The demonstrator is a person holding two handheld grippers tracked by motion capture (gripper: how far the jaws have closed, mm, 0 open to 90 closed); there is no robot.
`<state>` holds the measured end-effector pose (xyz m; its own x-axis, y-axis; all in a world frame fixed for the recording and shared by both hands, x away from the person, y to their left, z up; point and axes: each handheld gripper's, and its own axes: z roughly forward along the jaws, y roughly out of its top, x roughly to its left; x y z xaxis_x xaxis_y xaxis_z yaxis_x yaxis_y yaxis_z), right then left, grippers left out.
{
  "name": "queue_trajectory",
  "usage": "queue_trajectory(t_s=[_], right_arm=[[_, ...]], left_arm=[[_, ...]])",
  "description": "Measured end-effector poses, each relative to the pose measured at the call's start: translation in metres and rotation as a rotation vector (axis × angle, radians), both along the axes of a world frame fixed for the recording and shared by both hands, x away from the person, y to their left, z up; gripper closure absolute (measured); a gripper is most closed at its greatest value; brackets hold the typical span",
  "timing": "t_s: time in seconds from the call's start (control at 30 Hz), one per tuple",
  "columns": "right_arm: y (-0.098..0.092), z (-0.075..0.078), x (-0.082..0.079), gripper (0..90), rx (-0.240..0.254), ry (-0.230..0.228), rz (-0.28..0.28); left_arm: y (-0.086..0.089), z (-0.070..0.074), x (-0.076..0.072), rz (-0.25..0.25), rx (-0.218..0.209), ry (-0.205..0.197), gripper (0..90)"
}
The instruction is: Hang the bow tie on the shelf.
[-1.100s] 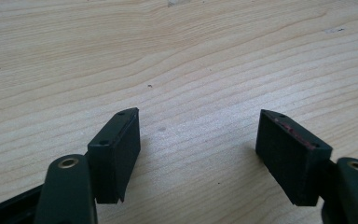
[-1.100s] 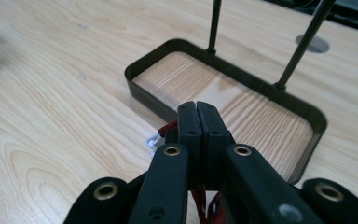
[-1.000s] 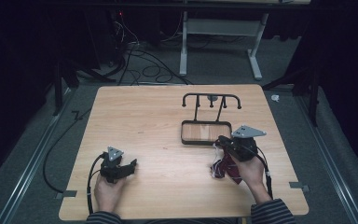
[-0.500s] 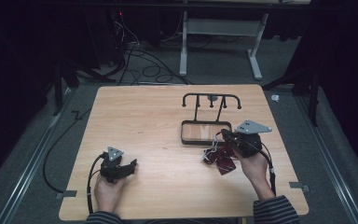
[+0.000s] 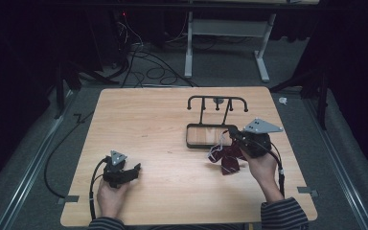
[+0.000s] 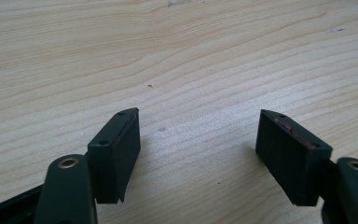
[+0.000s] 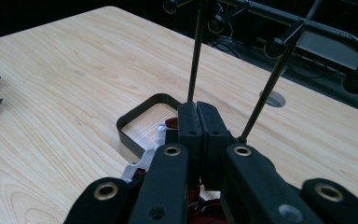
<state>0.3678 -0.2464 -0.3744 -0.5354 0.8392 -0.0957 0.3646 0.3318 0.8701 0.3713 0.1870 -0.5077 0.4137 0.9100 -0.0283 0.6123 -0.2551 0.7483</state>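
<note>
My right gripper (image 5: pixel 229 135) is shut on a dark red fabric item (image 5: pixel 231 159) with a white cord (image 5: pixel 214 152), which hangs below the jaws just in front of the stand. In the right gripper view the jaws (image 7: pixel 198 114) are pressed together, with red fabric and white cord (image 7: pixel 137 168) beneath them. The black stand (image 5: pixel 217 99) has a hooked top bar, two thin posts and a rectangular tray base (image 5: pixel 189 136). At the table's near left my left gripper (image 5: pixel 135 169) rests open, and nothing lies between its pads (image 6: pixel 198 135) except bare wood.
The light wooden table (image 5: pixel 163 120) has free room across its left and middle. Cables and a white desk frame (image 5: pixel 230 28) lie on the grey floor beyond the far edge. A small round disc (image 7: pixel 272 99) is set into the tabletop behind the stand.
My right gripper has risen and shifted slightly toward the stand, taking the red fabric item up with it. The left gripper has stayed where it was.
</note>
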Motion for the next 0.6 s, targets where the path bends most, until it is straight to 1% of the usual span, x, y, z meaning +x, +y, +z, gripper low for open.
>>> queue_trajectory(t_s=[0.1,0.2,0.37,0.47,0.6], right_arm=[[0.001,0.001,0.001,90.0,-0.002,-0.009,0.005],[0.002,0.003,0.001,90.0,-0.002,-0.007,0.003],[0.004,0.008,0.002,90.0,0.002,-0.027,0.012],[0.004,0.010,0.003,90.0,0.006,-0.023,0.011],[0.008,0.012,0.005,90.0,0.006,-0.031,0.013]], left_arm=[[0.000,0.000,0.000,-0.001,0.000,0.001,31.2],[0.000,0.000,0.000,-0.001,-0.001,0.001,31.1],[0.000,0.000,0.000,-0.001,0.000,0.001,31.1],[0.000,0.000,0.000,0.000,0.000,0.001,31.1],[0.000,0.000,0.000,-0.001,-0.001,0.001,31.1]])
